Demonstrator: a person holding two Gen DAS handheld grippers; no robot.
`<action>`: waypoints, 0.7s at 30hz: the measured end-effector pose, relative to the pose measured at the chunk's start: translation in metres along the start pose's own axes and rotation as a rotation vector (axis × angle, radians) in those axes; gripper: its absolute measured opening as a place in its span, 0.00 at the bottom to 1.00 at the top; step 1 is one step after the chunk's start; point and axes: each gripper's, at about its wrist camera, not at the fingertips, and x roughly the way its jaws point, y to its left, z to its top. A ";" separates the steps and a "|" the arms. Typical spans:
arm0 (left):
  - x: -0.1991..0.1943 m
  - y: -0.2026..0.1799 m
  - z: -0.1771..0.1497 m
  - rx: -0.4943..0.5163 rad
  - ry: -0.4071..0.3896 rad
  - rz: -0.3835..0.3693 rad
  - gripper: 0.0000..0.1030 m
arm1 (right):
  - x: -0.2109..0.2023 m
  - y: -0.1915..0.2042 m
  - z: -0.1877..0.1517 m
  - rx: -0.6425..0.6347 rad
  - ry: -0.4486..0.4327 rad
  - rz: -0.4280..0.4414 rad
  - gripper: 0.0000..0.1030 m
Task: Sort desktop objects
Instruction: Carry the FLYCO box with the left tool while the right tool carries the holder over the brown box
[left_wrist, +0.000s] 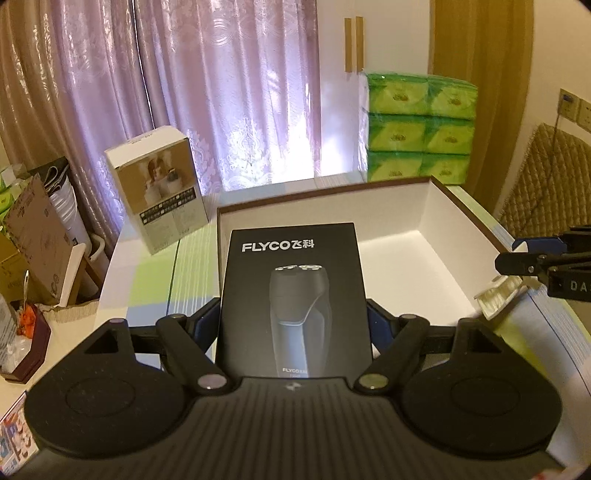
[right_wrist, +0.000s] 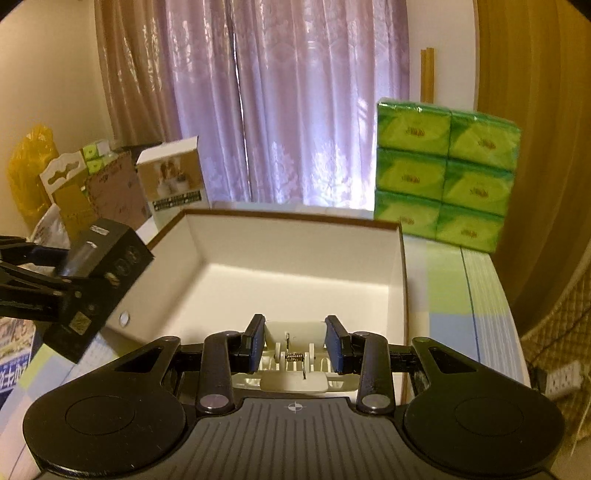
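Black shaver box (left_wrist: 295, 295) between left fingers (left_wrist: 207, 321); white clip (right_wrist: 293, 354) between right fingers (right_wrist: 256, 343).

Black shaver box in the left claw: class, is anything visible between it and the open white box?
Nothing visible. The shaver box hangs at the white box near-left rim, and its floor looks bare. The right claw, holding a white clip, is at the near-right rim, off to the side.

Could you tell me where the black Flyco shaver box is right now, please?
The black Flyco shaver box is clamped in the left gripper, held above the left rim of the open white storage box.
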 end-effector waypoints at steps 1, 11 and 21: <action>0.007 0.000 0.005 -0.005 0.006 0.006 0.74 | 0.005 -0.001 0.004 0.000 0.001 0.000 0.31; 0.071 0.002 0.035 -0.044 0.058 0.048 0.74 | 0.050 -0.019 0.025 0.002 0.033 -0.015 0.31; 0.124 -0.009 0.018 -0.047 0.183 0.066 0.74 | 0.087 -0.037 0.014 0.023 0.123 -0.001 0.31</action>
